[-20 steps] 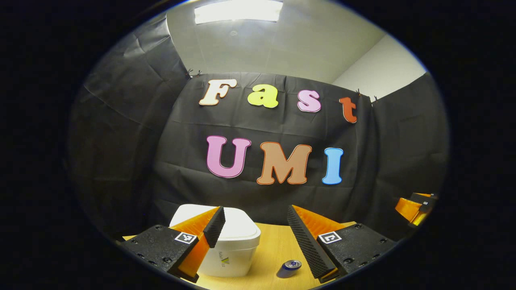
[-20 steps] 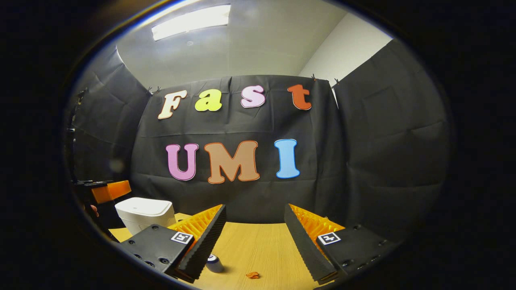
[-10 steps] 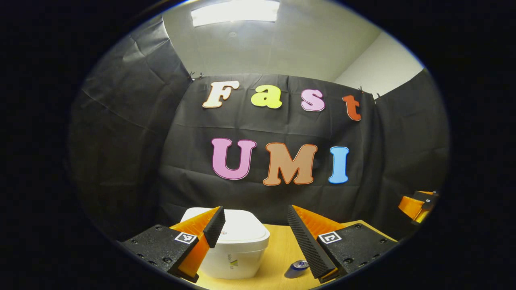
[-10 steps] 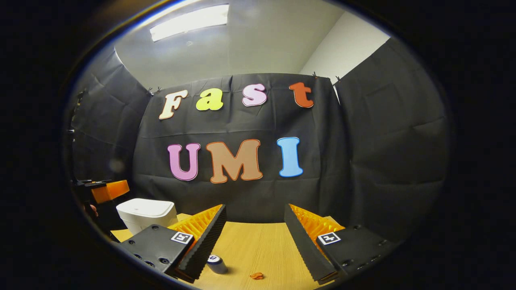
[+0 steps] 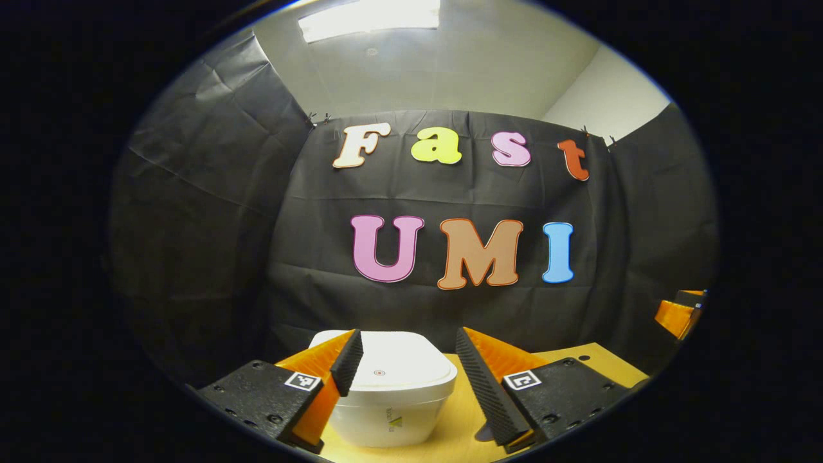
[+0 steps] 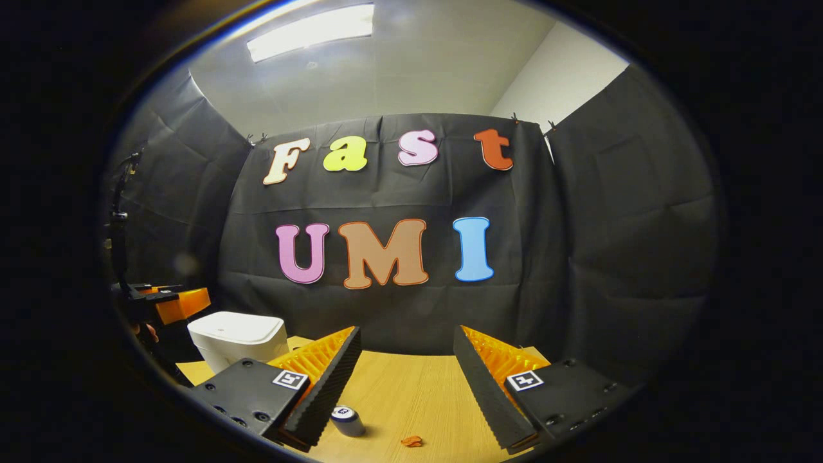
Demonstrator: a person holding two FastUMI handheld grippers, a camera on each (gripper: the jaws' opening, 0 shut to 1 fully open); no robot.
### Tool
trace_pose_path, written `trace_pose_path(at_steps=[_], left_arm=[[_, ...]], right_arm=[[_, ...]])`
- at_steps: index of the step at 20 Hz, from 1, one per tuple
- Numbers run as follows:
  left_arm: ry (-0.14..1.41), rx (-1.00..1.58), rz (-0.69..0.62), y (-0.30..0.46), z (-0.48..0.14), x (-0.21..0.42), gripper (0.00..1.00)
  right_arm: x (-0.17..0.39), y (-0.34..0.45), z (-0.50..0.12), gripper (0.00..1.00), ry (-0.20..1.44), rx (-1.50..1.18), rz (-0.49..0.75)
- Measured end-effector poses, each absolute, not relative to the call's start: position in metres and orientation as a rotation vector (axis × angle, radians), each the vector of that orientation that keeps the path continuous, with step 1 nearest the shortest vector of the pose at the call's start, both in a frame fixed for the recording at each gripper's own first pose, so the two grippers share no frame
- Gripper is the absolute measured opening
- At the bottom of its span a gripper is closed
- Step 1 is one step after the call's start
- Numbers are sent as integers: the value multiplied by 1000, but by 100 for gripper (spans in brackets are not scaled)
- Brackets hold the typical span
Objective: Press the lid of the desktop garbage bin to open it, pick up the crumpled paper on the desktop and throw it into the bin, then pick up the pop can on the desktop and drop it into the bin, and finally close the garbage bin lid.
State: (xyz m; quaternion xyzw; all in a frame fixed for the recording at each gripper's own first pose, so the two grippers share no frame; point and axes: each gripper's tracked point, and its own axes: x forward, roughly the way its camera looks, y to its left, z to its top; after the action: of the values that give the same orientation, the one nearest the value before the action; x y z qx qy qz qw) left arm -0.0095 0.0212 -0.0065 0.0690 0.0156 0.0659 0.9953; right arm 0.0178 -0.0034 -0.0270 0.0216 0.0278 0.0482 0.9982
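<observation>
1. Left gripper (image 5: 409, 370): your fingers stand spread apart with nothing between them, raised above the table (image 5: 578, 360) and pointing over the bin. It also shows far off at the left edge of the right gripper view (image 6: 170, 302).
2. Right gripper (image 6: 406, 366): your fingers are parted wide and hold nothing, raised above the wooden table (image 6: 411, 392). Its body appears at the right edge of the left gripper view (image 5: 681, 315).
3. Garbage bin (image 5: 392, 399): white, with its lid (image 5: 392, 370) down and closed. It sits on the table directly ahead of your left gripper, framed between the two fingers. In the right gripper view (image 6: 238, 337) it stands at the left, well apart from your right gripper.
4. Pop can (image 6: 347, 421): it rests on the table just beside your right gripper's left finger, low in that view.
5. Crumpled paper (image 6: 411, 441): a small orange scrap on the table, near the can and to its right, between your right fingers as seen.
</observation>
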Motion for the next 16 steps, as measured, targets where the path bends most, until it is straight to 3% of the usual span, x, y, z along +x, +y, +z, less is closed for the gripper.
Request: trace_pose_path(at_steps=[1, 4, 5, 6, 8, 11, 13, 16], left_arm=[[28, 154, 140, 24, -6, -7, 75], [22, 179, 147, 27, -7, -1, 51], [30, 179, 144, 28, -11, 2, 43], [40, 181, 142, 28, -15, 5, 43], [54, 202, 156, 36, -23, 9, 34], [70, 243, 209, 54, -36, 15, 10], [106, 248, 225, 61, -51, 19, 1], [155, 227, 234, 67, -70, 23, 0]], right_arm=[[17, -3, -27, 96, 56, 41, 96], [18, -7, -26, 96, 57, 36, 87], [18, -9, -26, 96, 58, 36, 84], [18, -10, -27, 96, 60, 34, 81], [19, -12, -27, 96, 65, 25, 77], [18, -13, -28, 96, 73, 10, 75], [18, -12, -28, 96, 80, 4, 79], [20, -13, -31, 96, 91, -4, 76]])
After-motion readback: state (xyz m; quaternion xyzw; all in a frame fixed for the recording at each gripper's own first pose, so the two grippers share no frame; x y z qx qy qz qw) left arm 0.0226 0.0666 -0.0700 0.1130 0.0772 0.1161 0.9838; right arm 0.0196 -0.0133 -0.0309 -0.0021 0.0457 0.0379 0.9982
